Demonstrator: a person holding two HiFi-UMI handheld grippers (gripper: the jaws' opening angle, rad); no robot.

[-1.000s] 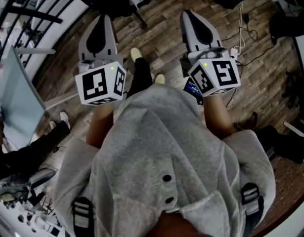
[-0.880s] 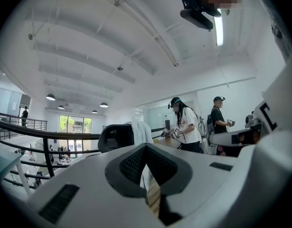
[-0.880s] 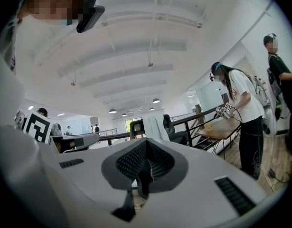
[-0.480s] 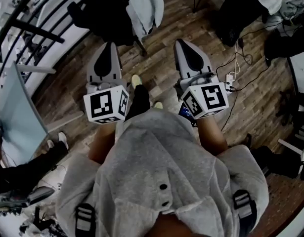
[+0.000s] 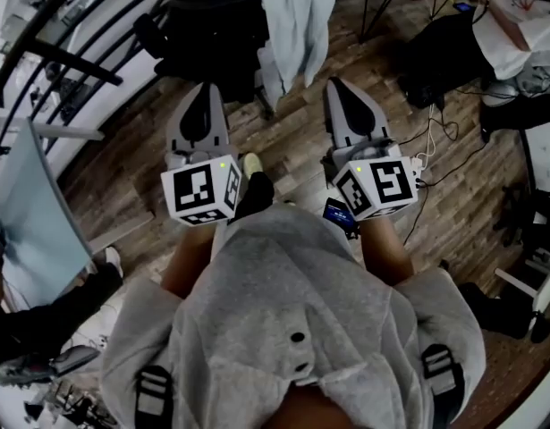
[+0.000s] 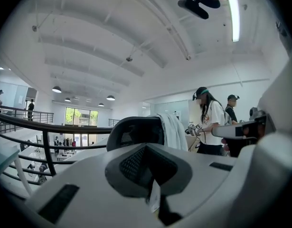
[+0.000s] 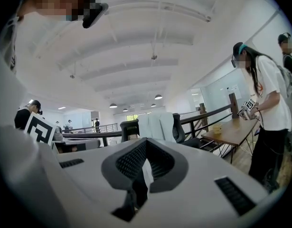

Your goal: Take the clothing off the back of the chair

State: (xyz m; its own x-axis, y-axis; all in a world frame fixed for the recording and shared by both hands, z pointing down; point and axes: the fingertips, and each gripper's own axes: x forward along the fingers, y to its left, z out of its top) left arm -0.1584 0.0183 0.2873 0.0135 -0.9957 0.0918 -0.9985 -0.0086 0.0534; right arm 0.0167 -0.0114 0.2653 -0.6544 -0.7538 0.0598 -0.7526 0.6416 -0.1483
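A pale grey garment (image 5: 288,16) hangs over the back of a black office chair (image 5: 207,38) at the top of the head view. Both grippers point level toward it from a short way off. My left gripper (image 5: 201,95) is shut with nothing in it, aimed at the chair's left side. My right gripper (image 5: 340,88) is also shut and empty, to the right of the garment. Beyond the left gripper's closed jaws, its view shows the chair (image 6: 134,133) with the garment (image 6: 173,129). The right gripper view has the garment (image 7: 155,125) straight ahead.
A black railing (image 5: 69,56) runs along the left, with a pale blue panel (image 5: 33,213) below it. Cables (image 5: 435,141) and dark bags (image 5: 440,52) lie on the wooden floor at right. A person in a white shirt (image 7: 269,103) stands by a wooden table (image 7: 231,133).
Both grippers have travelled forward together. The chair and its garment have come further into the head view from the top and are nearer now.
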